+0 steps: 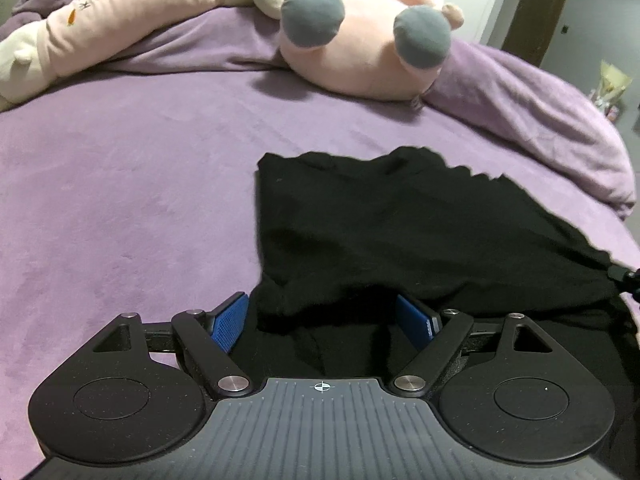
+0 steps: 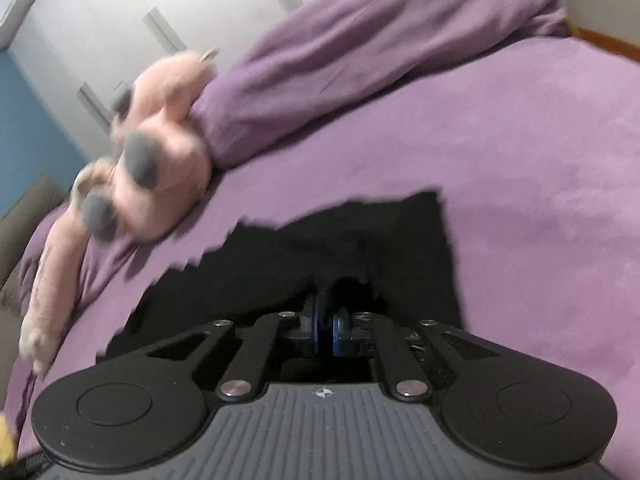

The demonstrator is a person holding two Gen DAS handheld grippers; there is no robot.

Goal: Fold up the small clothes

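the left gripper (image 1: 324, 320) is standing wide with cloth lying loose between its fingers, while the right gripper (image 2: 329, 320) is pinching the black garment (image 1: 400, 232) on the purple bed (image 1: 120, 200). folding is looking barely begun; beyond, a pink plush toy (image 1: 360, 52) is lying.

- Soft, even indoor light; the purple velvety bed cover (image 1: 120, 184) shows no glare.
- Right wrist view motion-blurred: the pink plush toy with grey paws (image 2: 160, 168) smears.
- The black cloth garment (image 1: 400, 232) loses detail.
- Fisheye bends edges.
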